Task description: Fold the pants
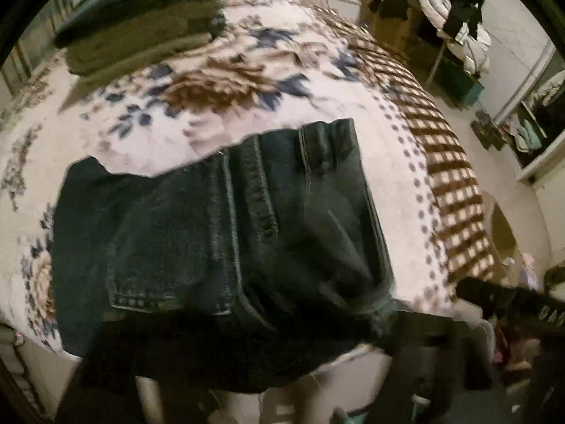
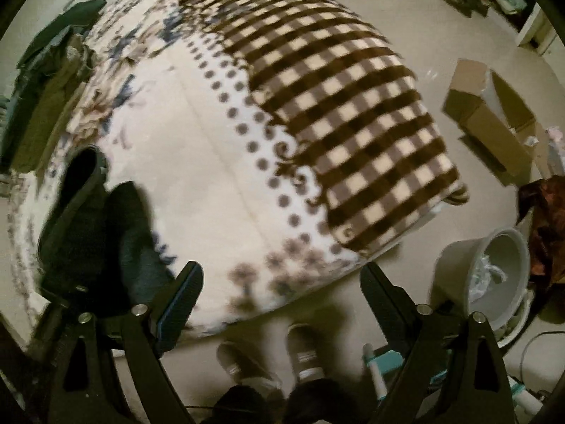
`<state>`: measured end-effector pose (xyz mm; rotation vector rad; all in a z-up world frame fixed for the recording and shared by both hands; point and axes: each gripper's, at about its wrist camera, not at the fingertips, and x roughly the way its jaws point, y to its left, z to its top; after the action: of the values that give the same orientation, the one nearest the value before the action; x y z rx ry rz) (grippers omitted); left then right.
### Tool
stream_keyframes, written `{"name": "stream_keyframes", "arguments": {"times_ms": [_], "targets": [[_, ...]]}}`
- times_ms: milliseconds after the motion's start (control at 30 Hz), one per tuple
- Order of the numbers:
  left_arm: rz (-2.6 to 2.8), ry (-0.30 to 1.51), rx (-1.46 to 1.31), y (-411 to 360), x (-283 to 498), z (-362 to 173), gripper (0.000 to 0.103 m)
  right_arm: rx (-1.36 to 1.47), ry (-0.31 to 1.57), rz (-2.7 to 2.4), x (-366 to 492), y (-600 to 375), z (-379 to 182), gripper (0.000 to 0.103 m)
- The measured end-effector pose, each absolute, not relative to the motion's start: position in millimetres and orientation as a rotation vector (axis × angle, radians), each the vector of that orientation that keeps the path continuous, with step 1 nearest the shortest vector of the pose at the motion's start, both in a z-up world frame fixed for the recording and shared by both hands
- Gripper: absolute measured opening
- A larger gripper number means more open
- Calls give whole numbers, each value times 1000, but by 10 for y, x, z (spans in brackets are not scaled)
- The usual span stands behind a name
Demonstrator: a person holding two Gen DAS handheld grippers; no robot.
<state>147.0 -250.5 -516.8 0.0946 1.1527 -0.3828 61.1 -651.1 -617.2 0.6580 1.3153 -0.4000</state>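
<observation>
Dark denim pants (image 1: 226, 233) hang folded in front of the left wrist camera, above the bed's near edge; they cover the left gripper's fingers, so its hold is hidden. In the right wrist view the pants (image 2: 106, 226) show as a dark bundle at the left, over the bed. My right gripper (image 2: 280, 282) is open and empty, over the bed's near corner; its fingers (image 2: 183, 300) stand wide apart. The right gripper also shows as a dark bar at the right edge of the left wrist view (image 1: 512, 304).
The bed carries a floral and checked blanket (image 1: 247, 81). A stack of folded clothes (image 1: 141, 17) lies at its far left. Cardboard boxes (image 2: 491, 116), a grey bucket (image 2: 494, 275) and the person's shoes (image 2: 275, 360) are on the floor.
</observation>
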Motion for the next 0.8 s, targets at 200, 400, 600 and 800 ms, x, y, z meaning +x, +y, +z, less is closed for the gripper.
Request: {"name": "stream_keyframes", "arguments": {"times_ms": [200, 400, 600, 800], "targets": [[-408, 1144, 34, -2259, 1374, -4827, 96, 759, 1226, -269, 767, -6583, -5957, 101], [-204, 1161, -7, -1365, 1430, -4698, 96, 874, 1232, 29, 1287, -6265, -6094, 101], [2, 1237, -26, -573, 1670, -5006, 96, 896, 1371, 139, 1809, -5815, -6691, 101], [32, 1294, -92, -281, 1901, -5257, 96, 934, 1337, 160, 1850, -5679, -6689, 29]]}}
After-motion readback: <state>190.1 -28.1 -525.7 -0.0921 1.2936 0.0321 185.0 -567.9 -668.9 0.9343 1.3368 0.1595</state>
